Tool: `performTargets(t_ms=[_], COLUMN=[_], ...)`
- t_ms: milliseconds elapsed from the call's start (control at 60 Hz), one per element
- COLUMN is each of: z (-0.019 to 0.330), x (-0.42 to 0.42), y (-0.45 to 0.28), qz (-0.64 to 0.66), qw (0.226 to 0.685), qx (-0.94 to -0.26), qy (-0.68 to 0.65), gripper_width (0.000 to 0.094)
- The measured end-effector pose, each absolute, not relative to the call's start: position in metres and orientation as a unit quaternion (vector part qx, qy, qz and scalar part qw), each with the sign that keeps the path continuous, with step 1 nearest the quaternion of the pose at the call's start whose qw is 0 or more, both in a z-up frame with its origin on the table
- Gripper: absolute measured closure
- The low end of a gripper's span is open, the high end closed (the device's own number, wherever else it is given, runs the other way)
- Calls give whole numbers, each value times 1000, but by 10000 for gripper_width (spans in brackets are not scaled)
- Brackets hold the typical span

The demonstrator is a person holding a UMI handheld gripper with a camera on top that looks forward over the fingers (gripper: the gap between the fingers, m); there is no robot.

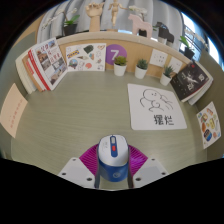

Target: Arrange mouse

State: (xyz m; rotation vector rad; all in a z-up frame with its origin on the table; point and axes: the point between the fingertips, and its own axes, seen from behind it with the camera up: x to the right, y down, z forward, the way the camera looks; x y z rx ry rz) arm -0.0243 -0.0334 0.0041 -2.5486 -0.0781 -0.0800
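Note:
A white and blue computer mouse (112,160) with a red scroll wheel sits between my gripper's (112,166) two fingers, its nose pointing ahead. The magenta pads (90,158) press against both of its sides. The mouse is held over the pale green table (75,115). A white mouse mat (155,106) with a cartoon drawing lies on the table ahead and to the right of the fingers.
Books and magazines (50,64) lean along the table's far left edge. Two small potted plants (120,66) stand at the back. More magazines (190,80) and a booklet (209,123) lie at the right. A paper (14,104) lies at the left.

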Motion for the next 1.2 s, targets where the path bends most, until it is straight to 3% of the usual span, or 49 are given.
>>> performTargets(t_ms=[250,417,567,767,917,950,1200], z=[144,183,146,44,-14,-11,-13], x=[26,97,145,164,160,160,162], y=[71,125,151,150,135,141,140], qz=[-41,-50,-45,-16,9,10,11], qw=[410,447,429,355,308,331,326], qx=[-910,-893,-902,-935,-951,-943,-945], qy=[-40,-28,-17,-23,-26,-25,-32], gripper_width=[559,560,560,561,556,560,424])
